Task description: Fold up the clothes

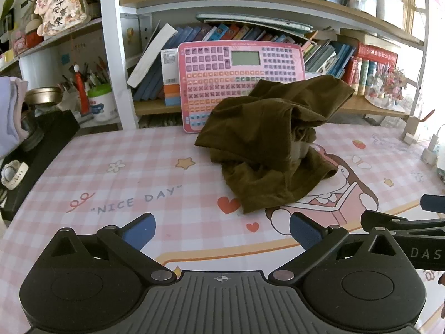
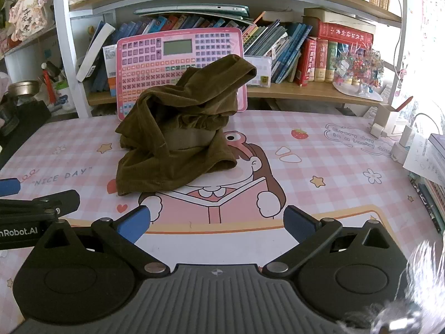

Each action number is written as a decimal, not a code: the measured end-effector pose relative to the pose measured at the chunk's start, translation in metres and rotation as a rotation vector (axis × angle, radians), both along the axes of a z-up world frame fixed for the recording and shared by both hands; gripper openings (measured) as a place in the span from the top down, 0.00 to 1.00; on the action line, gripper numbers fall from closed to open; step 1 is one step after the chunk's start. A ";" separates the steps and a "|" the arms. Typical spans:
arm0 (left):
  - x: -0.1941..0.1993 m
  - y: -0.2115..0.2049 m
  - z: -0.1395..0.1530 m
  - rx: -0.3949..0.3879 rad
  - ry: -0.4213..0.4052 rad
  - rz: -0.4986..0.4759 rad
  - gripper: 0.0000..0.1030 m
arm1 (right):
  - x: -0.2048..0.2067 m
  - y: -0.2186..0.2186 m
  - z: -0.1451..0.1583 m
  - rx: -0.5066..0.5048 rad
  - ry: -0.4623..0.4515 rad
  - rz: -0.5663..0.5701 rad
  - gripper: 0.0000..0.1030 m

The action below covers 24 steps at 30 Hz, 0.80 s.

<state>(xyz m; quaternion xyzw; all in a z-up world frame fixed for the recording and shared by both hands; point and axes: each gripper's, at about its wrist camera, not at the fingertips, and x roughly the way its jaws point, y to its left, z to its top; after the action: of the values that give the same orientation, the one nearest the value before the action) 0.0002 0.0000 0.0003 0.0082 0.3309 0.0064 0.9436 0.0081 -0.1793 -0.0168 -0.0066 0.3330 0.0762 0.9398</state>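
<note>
Crumpled olive-brown velvety garment (image 1: 267, 150) lay untouched on the pink checked mat (image 1: 116, 183).
Left gripper (image 1: 221, 231) and right gripper (image 2: 217, 222) gaped empty; grabbing bunched layers could fold creases in.

- A dark olive-brown garment (image 2: 180, 136) lay crumpled in a heap on the pink checked table mat (image 2: 333, 167), one part of it raised into a peak.
- The heap covered part of a cartoon girl print (image 2: 250, 183) and sat just beside the words "NICE DAY" (image 2: 62, 176).
- Behind it, a pink keyboard toy (image 2: 172, 55) leaned upright against a shelf of books (image 2: 278, 41).
- The right gripper (image 2: 217, 222) hovered over the mat near the garment, blue pads (image 2: 133, 226) spread wide with nothing between them.
- The left gripper (image 2: 27, 194) reached in at the left edge; its jaw state was unclear.
- A white charger (image 2: 378, 130) sat at the mat's far right.
</note>
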 end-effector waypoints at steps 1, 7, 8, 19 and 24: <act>0.000 0.000 0.000 0.001 -0.002 0.000 0.00 | 0.000 0.000 0.000 0.000 0.001 0.000 0.00; 0.003 0.002 0.000 -0.001 -0.002 0.000 0.00 | -0.001 0.001 0.000 0.000 0.004 -0.001 0.00; 0.002 0.002 -0.001 -0.001 -0.002 0.000 0.00 | -0.001 0.001 0.000 -0.001 0.004 0.000 0.00; 0.001 0.003 -0.001 -0.001 0.003 0.001 0.00 | 0.000 0.002 0.001 -0.002 0.004 -0.001 0.00; 0.001 0.004 -0.001 0.001 0.006 0.006 0.00 | -0.001 0.002 0.000 -0.002 0.003 0.001 0.00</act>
<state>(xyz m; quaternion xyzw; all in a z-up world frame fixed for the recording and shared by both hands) 0.0007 0.0041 -0.0008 0.0078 0.3335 0.0095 0.9427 0.0075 -0.1769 -0.0163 -0.0076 0.3346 0.0763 0.9393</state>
